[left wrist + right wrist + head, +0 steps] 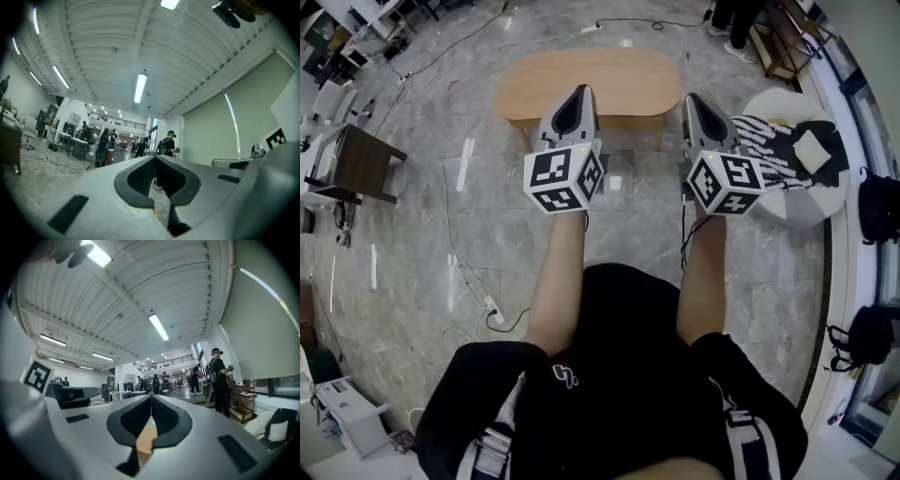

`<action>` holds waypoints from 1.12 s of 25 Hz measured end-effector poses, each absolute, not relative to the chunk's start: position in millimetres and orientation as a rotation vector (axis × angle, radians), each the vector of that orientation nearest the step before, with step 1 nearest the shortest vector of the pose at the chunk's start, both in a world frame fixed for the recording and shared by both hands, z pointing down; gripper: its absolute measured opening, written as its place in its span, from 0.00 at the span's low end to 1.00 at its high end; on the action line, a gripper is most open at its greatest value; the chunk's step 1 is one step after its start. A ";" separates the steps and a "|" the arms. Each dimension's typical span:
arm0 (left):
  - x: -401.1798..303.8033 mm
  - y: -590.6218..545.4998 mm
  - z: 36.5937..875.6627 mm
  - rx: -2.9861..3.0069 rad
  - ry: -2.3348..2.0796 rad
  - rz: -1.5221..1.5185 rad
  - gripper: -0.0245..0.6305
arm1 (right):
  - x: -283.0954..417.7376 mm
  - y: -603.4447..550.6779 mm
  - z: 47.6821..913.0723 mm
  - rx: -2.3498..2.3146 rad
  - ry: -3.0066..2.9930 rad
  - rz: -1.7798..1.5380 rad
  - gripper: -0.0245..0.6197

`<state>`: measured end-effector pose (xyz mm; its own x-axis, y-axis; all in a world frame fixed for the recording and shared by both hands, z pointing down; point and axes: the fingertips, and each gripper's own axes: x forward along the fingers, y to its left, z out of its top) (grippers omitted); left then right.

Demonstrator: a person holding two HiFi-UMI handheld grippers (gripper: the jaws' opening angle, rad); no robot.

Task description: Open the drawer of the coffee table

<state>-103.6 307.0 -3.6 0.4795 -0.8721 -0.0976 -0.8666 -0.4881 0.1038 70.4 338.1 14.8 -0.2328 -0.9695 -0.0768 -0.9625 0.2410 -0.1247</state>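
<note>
Left gripper (579, 92): jaws together, empty.
Right gripper (694, 99): jaws together, empty.
Coffee table (591, 80): beyond both grippers, untouched.
Right side: white pouf (811, 208) near the table.
Left side: dark side table (361, 161), floor cable (476, 286).

A coffee table (591, 84) stands on the floor ahead. Just right of the coffee table sits a pouf (808, 208) with a cloth (769, 145) on it. Well left of it stands a side table (361, 161).
</note>
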 end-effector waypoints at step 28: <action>-172.8 276.4 13.6 2.479 -1.720 -0.314 0.05 | 79.7 311.1 20.4 -1.861 2.312 -0.099 0.06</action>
<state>-172.8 276.4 13.6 0.3376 -0.9351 -0.1074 -0.9127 -0.3531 0.2055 79.7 311.1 20.4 -0.2058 -0.9743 -0.0919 -0.9629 0.2184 -0.1587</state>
